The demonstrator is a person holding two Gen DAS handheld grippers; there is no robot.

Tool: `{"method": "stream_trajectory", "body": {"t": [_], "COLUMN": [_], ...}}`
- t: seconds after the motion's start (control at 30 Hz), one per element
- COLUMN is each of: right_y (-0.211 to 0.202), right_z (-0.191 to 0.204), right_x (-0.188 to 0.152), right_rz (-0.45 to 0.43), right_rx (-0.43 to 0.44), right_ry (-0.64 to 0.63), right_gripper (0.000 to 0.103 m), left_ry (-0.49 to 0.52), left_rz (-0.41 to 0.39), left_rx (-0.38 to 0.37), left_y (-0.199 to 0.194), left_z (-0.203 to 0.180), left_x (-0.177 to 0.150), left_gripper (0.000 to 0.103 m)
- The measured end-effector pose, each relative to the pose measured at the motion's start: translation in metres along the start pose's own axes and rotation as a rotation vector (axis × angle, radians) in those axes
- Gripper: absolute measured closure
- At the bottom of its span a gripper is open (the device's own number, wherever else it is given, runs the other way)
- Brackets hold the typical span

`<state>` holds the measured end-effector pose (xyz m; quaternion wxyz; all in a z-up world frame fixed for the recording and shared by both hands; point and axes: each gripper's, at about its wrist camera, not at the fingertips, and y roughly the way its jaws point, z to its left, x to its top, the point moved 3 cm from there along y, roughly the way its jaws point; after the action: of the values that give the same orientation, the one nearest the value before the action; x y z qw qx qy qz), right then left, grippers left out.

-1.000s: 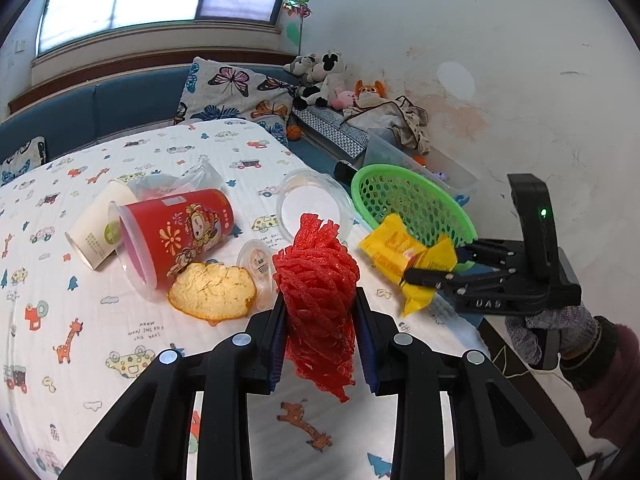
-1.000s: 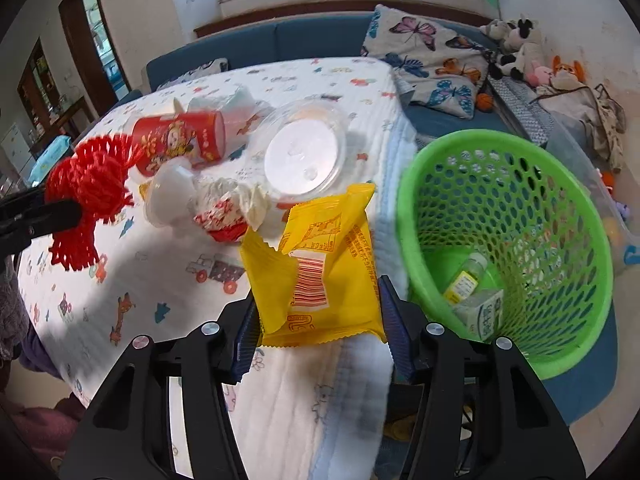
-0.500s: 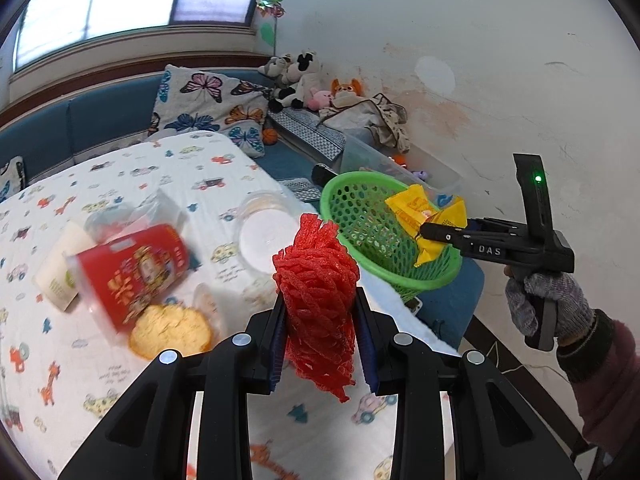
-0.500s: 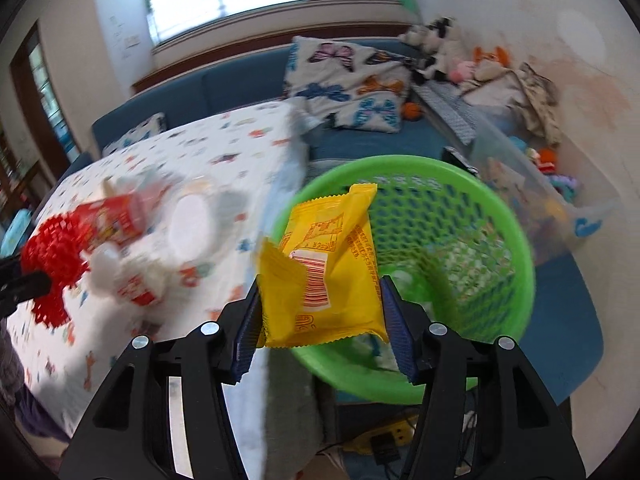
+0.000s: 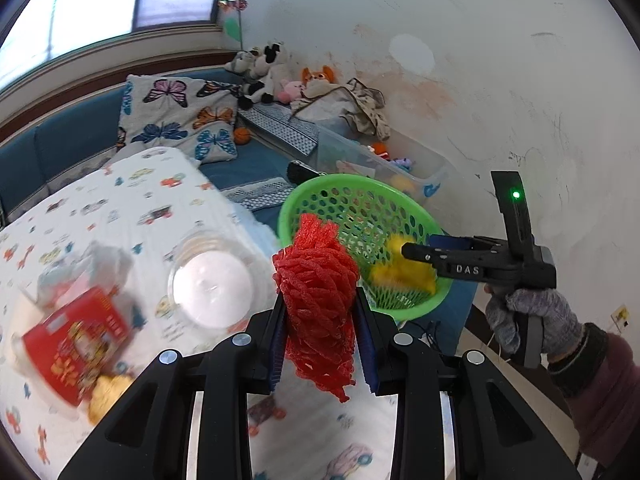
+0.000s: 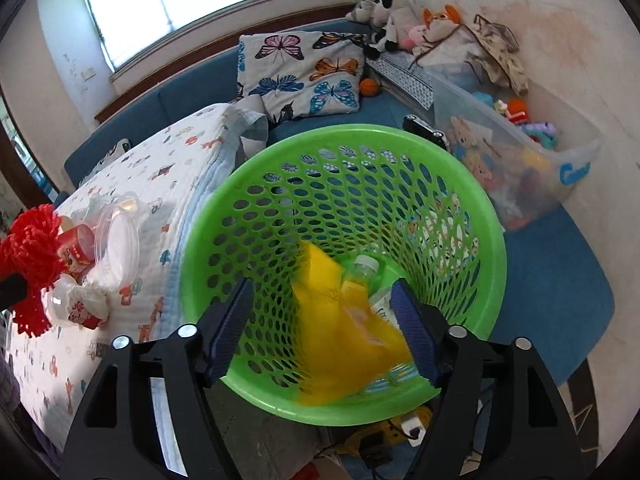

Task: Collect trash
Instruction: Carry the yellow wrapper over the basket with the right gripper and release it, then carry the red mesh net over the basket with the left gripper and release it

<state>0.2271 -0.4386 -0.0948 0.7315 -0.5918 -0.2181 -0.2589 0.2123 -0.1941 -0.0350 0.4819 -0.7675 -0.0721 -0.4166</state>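
so the right gripper [image 6: 324, 322] has just been opening, its ribbed blue pads now stand wide with nothing pressed between them, and the crinkly yellow plastic snack wrapper [image 6: 344, 332] is a blurred smear below and between the jaws, inside the round green perforated plastic basket [image 6: 208, 248] that sits straight under this gripper, its rim smooth and its wall full of oval holes; a small clear bottle with a white cap [image 6: 362, 270] lies at the basket's bottom just beyond the wrapper, touching or not I can't tell. The left gripper [image 5: 322, 332] is clamped narrow on a bunched red foam fruit net [image 5: 318, 280], springy and ropey looking, bulging above the pads and dangling a bit below them. Ahead and to its right is the same basket [image 5: 404, 308], ahead and to its left on the quilted cartoon-print cloth [image 5: 132, 208] are a clear round plastic lid [image 5: 210, 280] and a tipped red printed paper cup [image 5: 76, 346], both blurry
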Motion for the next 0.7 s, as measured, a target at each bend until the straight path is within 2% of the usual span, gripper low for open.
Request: {"method": "stream_trajectory", "body": {"t": [0.37, 0.53, 0.7], "right_y": [-0.018, -0.028, -0.031], "right_z": [-0.025, -0.034, -0.034], "right_x": [-0.007, -0.014, -0.020], "right_rz": [-0.047, -0.073, -0.059], "right_rx": [-0.008, -0.027, -0.018], "right_ry": [0.044, 0.063, 0.055], "right_gripper": [0.020, 0.020, 0.019], "left_ry": [0.032, 0.059, 0.068], "left_rz": [0.071, 0.098, 0.118], "left_rx": [-0.014, -0.018, -0.018], "left_y": [0.063, 0.086, 0.106], "left_z": [-0.023, -0.036, -0.042], "left_x": [0.029, 0.034, 0.036], "left_gripper": [0.071, 0.069, 0.067]}}
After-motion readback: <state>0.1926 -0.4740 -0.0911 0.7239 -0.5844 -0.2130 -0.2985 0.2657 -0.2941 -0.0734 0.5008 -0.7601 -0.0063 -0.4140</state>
